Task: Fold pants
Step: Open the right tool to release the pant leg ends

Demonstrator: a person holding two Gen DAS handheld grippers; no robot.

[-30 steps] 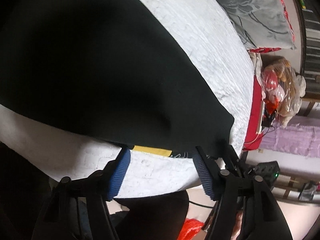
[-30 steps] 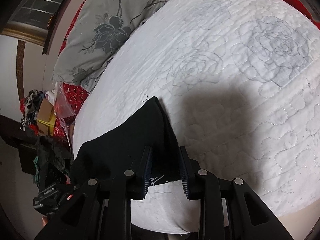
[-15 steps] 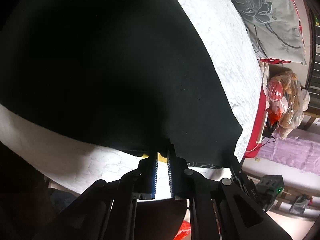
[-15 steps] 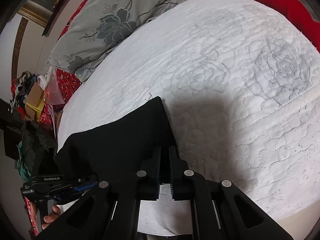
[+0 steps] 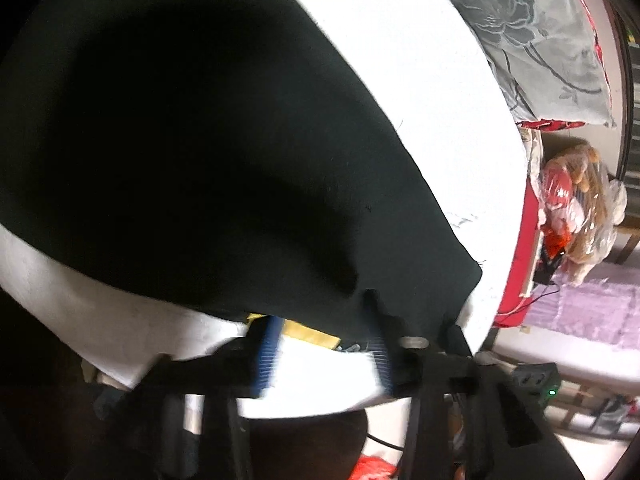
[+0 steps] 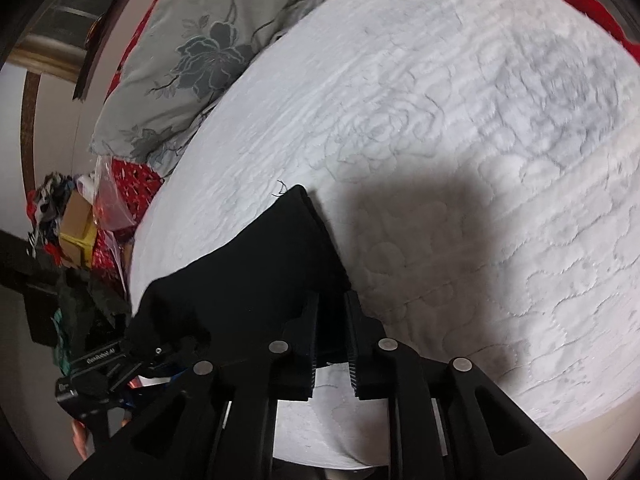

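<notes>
Status on fold: black pants [image 5: 200,140] lie flat on the white quilt [image 6: 480,160] near the bed's front edge, well short of the grey flowered pillow [image 6: 208,48]. The far corner in the right wrist view shows stacked edges, so I judge at least one fold is already in: a compact panel, not two spread legs

Left gripper [image 5: 324,350]: jaws spread, blurred, tips at the near hem with the yellow label [image 5: 308,332] between them; not pinching anything I can see

Right gripper [image 6: 333,320]: jaws opening, narrow gap, black hem sits between the tips, bare quilt shows through the gap lower down, so I read no real clamp on the cloth

Left to do, my read: get a firm hold on the near edge at both points, carry it over to the far edge, flatten. No lift of the cloth yet
</notes>
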